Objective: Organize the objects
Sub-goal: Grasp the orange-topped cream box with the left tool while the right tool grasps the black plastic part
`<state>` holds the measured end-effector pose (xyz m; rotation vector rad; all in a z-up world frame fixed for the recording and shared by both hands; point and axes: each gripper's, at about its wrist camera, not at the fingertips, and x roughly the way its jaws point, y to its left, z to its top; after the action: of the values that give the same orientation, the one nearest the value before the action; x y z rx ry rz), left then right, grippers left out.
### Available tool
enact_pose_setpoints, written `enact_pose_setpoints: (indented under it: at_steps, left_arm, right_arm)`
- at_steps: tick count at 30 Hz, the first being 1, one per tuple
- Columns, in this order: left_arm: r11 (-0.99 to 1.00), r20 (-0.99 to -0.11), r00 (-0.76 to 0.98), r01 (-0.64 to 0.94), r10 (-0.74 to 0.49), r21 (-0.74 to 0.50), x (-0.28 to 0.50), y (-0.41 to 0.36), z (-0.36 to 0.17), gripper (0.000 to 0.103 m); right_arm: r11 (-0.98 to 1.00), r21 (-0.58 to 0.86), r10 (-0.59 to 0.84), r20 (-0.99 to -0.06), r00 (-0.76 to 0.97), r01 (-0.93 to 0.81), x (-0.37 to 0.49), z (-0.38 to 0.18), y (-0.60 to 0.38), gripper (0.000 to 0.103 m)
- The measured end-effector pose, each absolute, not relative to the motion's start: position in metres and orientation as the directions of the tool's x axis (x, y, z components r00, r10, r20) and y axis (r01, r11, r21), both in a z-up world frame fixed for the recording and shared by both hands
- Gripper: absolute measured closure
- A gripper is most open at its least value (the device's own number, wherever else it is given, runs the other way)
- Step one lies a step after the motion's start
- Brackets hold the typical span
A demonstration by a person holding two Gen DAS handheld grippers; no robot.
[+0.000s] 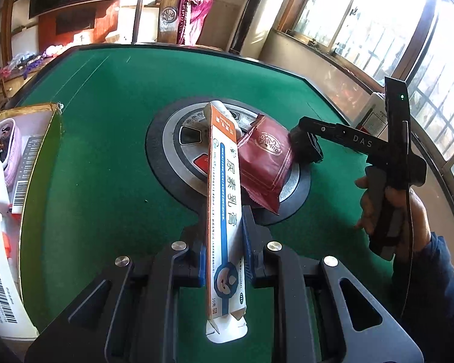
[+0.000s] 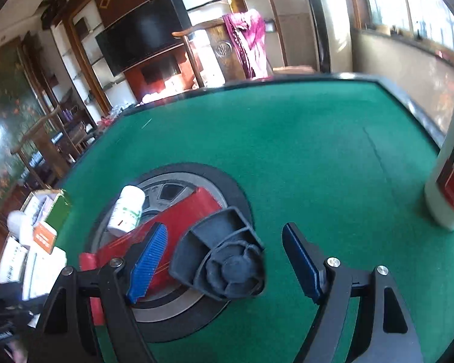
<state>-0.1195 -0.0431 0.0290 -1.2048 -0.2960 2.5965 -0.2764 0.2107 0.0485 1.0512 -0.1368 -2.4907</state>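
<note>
- Left wrist view: my left gripper [image 1: 224, 242] clamps a long box [image 1: 225, 211]; red packet [image 1: 264, 166] at two o'clock.
- My right gripper [image 2: 224, 260] gapes wide around a black knob [image 2: 227, 260], not touching it.

The long white and orange carton [image 1: 225, 211], running up the middle of the left wrist view, carries large blue Chinese characters along its side reading 尿素乳膏. Near its lower end stands "10" beside small characters too fine to read, and an oval mark that seems to read "OTC".

At centre right of that view, the black arm of the other gripper [image 1: 352, 140] bears the pale letters "DAS".

At the lower left edge, a white box [image 1: 0, 260] shows green characters 正气水 and a barcode with digits too small to read.

The dark red pouch [image 1: 268, 160] has a gold emblem that cannot be read.
</note>
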Motion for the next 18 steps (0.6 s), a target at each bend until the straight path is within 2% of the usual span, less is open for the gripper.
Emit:
enact_pose_setpoints:
  at_steps: [4, 8, 10, 13, 18]
  left_arm:
    - [-0.947, -0.720, -0.618, -0.147, 0.314, -0.286, -0.121, -0.042, 0.027, 0.086]
    - [-0.949, -0.723, -0.618, -0.150, 0.310, -0.278, -0.120, -0.042, 0.027, 0.086]
    - [-0.949, -0.719, -0.622, -0.150, 0.310, -0.279, -0.119, -0.042, 0.028, 0.086]
    - [-0.949, -0.716, -0.626, -0.148, 0.309, -0.280, -0.119, -0.042, 0.029, 0.086]
    - [-0.950, -0.695, -0.651, -0.157, 0.306, -0.271, -0.115, -0.042, 0.037, 0.086]
  right_arm:
    - [-0.873, 0.337, -0.484, -0.679, -0.552, 0.352, -0.282, 0.037, 0.209, 0.024]
    - [-0.904, 0.284, -0.422, -0.722, -0.549, 0.321, -0.286, 0.024, 0.207, 0.026]
    - [-0.901, 0.304, -0.432, -0.703, -0.565, 0.311, -0.283, 0.025, 0.214, 0.035]
    - [-0.910, 0.262, -0.408, -0.708, -0.577, 0.321, -0.275, 0.027, 0.212, 0.036]
    - [-0.907, 0.301, -0.421, -0.665, -0.617, 0.294, -0.256, 0.042, 0.219, 0.036]
